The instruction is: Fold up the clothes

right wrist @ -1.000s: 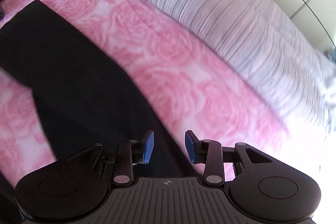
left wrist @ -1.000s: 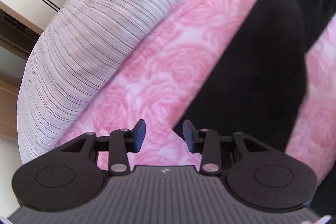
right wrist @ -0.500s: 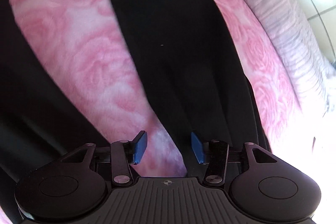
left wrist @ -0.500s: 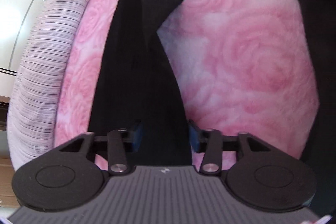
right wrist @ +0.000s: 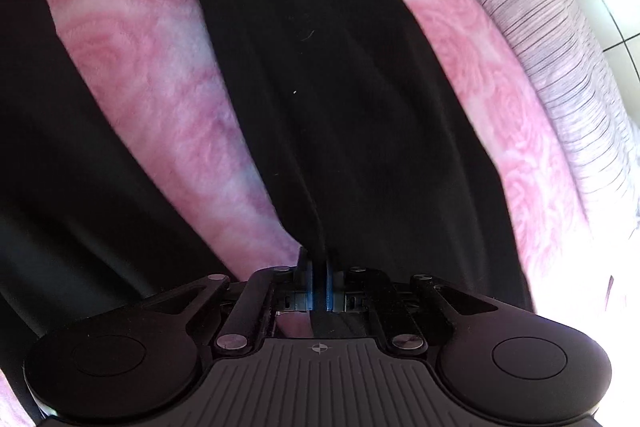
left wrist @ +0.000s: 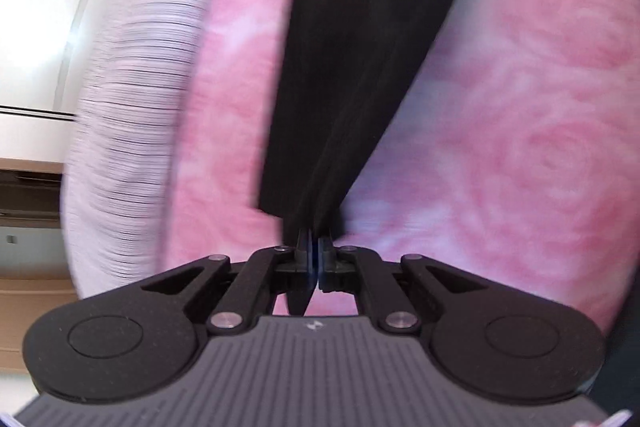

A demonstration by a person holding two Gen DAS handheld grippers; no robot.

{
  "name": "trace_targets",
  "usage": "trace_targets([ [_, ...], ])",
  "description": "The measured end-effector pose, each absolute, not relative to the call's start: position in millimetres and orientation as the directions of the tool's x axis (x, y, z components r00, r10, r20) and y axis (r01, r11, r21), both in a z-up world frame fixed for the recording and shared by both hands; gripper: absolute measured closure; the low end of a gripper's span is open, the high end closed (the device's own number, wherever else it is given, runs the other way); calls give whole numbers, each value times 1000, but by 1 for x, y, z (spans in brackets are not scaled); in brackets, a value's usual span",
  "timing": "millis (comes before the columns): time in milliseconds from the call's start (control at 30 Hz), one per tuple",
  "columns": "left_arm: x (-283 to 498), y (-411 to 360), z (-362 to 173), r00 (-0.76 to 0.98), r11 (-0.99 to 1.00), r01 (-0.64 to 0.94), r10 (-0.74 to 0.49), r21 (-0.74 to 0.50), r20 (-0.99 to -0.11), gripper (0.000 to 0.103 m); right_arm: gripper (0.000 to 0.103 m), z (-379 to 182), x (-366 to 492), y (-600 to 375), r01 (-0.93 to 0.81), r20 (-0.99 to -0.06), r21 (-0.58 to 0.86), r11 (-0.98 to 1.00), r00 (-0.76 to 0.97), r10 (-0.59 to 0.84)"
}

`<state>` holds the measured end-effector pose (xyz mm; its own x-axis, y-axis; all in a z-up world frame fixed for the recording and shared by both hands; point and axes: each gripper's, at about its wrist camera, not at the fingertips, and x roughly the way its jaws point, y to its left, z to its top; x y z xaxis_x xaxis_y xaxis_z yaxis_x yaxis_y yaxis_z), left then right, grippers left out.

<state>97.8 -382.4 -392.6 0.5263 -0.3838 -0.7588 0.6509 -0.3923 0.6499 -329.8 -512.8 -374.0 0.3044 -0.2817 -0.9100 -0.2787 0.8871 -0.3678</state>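
L gripper (left wrist: 314, 247) & R gripper (right wrist: 319, 267) both pinching black garment (right wrist: 340, 87) (trousers, prob.) over pink blanket (left wrist: 520, 107).

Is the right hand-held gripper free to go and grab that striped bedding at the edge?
Probably not yet: the right hand-held gripper is shut on the black garment. The striped bedding lies beyond the pink blanket, unobstructed otherwise.

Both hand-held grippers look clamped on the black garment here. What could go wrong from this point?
1. The left hand-held gripper pinches only a narrow tip of the black garment, so the cloth may slip out when lifted.
2. The right hand-held gripper bites a bunched ridge, which could set a crooked fold.
3. Another stretch of dark fabric lies on the pink blanket and may drag or tangle.
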Motion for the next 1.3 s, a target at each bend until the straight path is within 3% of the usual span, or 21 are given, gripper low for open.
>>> trace_targets([
  [200, 84, -356, -396, 490, -398, 711, -311, 580, -814, 97, 97, -353, -351, -504, -215, -899, -366, 906, 334, -284],
  [367, 66, -329, -376, 463, -348, 759, -307, 551, -831, 92, 74, -316, -375, -527, 8, -912, -256, 967, 329, -244],
  [433, 52, -322, -365, 443, -328, 773, -334, 543, -832, 82, 53, -307, -406, -541, 159, -920, -216, 963, 296, -256],
  [567, 14, -317, -350, 384, -320, 784, -424, 532, -820, 72, 49, -290, -468, -569, 452, -939, -139, 881, 223, -263],
  [667, -39, -328, -340, 318, -349, 776, -503, 525, -804, 70, 49, -279, -520, -577, 512, -933, -219, 831, 141, -332],
  [933, -219, -353, -349, 149, -471, 715, -618, 516, -772, 61, 43, -303, -649, -565, 36, -836, -545, 838, 63, -546],
  [1133, -355, -403, -373, 101, -528, 665, -637, 528, -764, 52, 42, -338, -718, -599, -238, -806, -591, 770, 199, -557],
  [1300, -430, -456, -386, 67, -555, 604, -679, 571, -731, 51, 39, -362, -750, -626, -322, -800, -592, 738, 341, -493],
])
